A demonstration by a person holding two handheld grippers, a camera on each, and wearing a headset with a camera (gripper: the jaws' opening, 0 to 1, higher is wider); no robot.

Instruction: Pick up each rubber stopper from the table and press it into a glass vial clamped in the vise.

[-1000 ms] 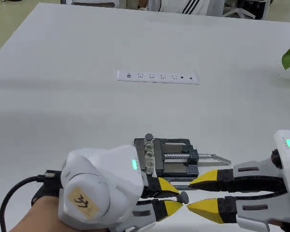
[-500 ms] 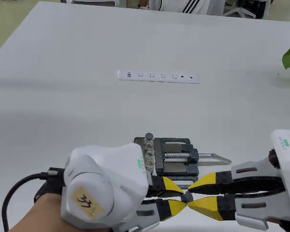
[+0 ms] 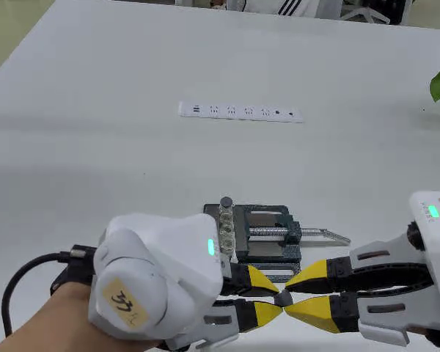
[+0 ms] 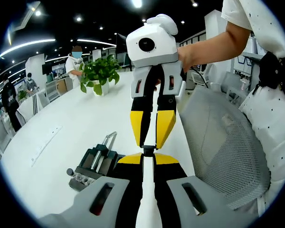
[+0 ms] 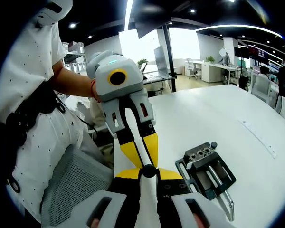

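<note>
Head view: the left gripper (image 3: 276, 298) and right gripper (image 3: 289, 299) meet tip to tip, both jaw pairs narrowed onto 1 rubber stopper (image 3: 282, 298), near the front edge of the table (image 3: 95, 147). Just behind stands the vise (image 3: 268, 238) with its vials (image 3: 226, 233); open surface runs to the power strip (image 3: 240, 112).

Left gripper view: the vise (image 4: 97, 161) lies left of the jaws, a mesh chair (image 4: 218, 142) right.

Right gripper view: the vise (image 5: 209, 171) sits right, with open table beyond.

One vise (image 3: 268, 238), two stoppers (image 3: 226, 201) (image 3: 282, 298), one power strip (image 3: 240, 112)
</note>
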